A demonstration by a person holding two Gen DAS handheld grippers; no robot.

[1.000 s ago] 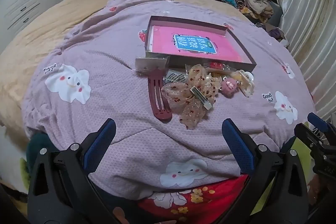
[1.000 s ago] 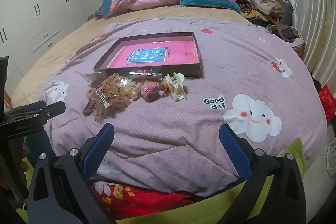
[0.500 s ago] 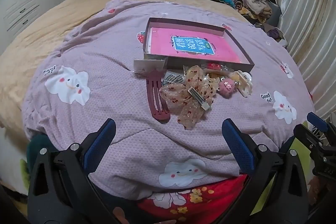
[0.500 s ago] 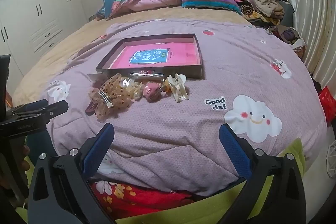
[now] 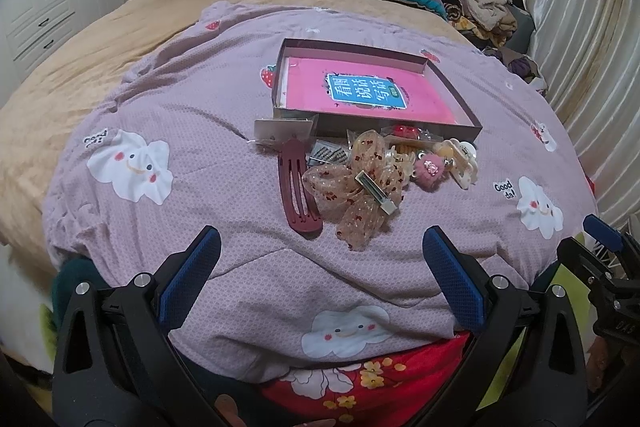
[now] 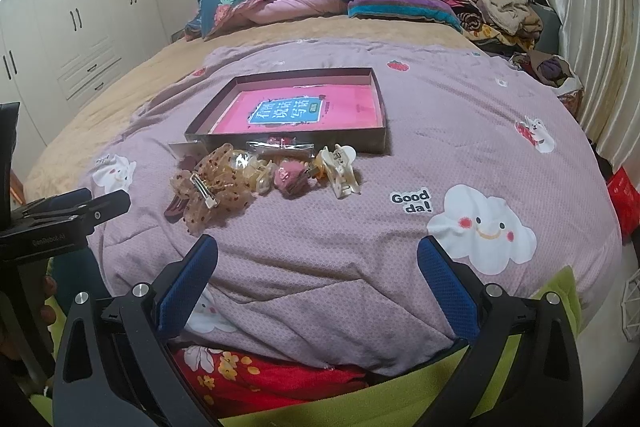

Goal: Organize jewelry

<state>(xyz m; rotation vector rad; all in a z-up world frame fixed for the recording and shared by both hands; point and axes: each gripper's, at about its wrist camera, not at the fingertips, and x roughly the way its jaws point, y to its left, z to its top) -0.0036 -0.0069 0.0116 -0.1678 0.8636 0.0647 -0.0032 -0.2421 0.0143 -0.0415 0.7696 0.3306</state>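
Sorting not yet begun; both claws held spread and empty.

The hair clips (image 5: 372,179) are heaped ahead of the left gripper (image 5: 320,267), ahead-left of the right gripper (image 6: 316,267), just before the shallow box (image 5: 460,95). One piece must next be approached and pinched. A lilac cloud-print quilt (image 6: 440,147) is spread over a bed; wardrobes (image 6: 60,39) stand far left.

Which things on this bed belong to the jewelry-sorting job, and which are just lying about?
Belong to the job:
shallow box
dark red snap clip
dotted bow clip
pink fuzzy clip
cream claw clip

Just lying about:
folded quilts
striped blanket
clothes pile
wardrobe
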